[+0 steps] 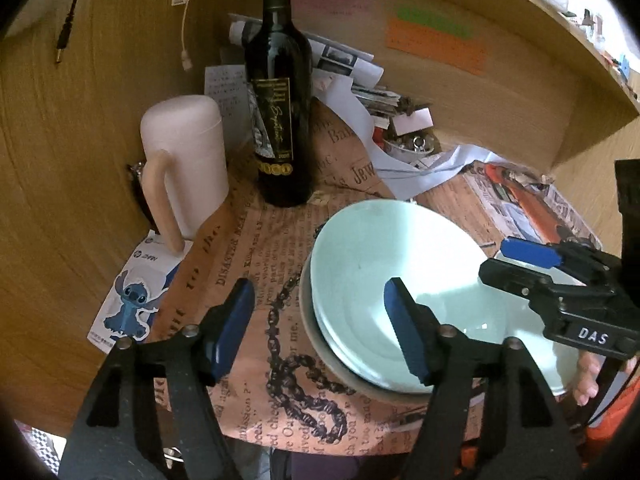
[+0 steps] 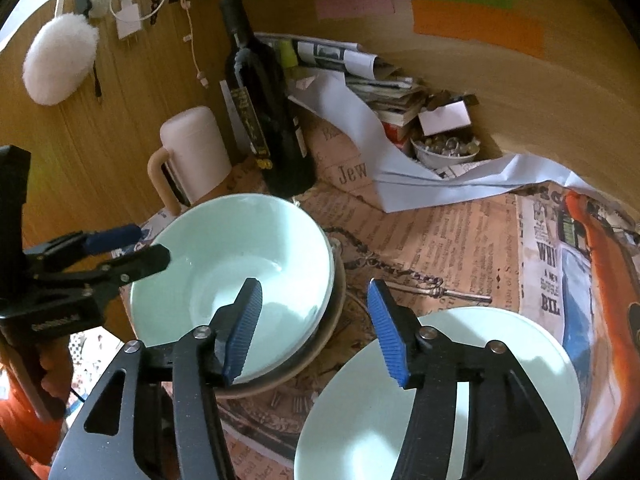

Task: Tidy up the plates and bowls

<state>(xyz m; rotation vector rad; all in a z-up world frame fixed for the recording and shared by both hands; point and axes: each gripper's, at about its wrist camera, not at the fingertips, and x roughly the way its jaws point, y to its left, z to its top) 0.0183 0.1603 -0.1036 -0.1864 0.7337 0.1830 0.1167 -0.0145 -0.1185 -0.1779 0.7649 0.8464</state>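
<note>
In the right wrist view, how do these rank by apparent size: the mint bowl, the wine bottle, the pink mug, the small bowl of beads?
1. Mint bowl, but it is nearest the camera, so its lead may be exaggerated.
2. Wine bottle.
3. Pink mug.
4. Small bowl of beads, farthest back.

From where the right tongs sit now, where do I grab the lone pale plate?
Take the pale plate by its thin raised rim at the near edge, one pad above, one below. It lies flat on the newsprint cloth, offering no side wall. The right tongs stand open beside it, empty.
</note>
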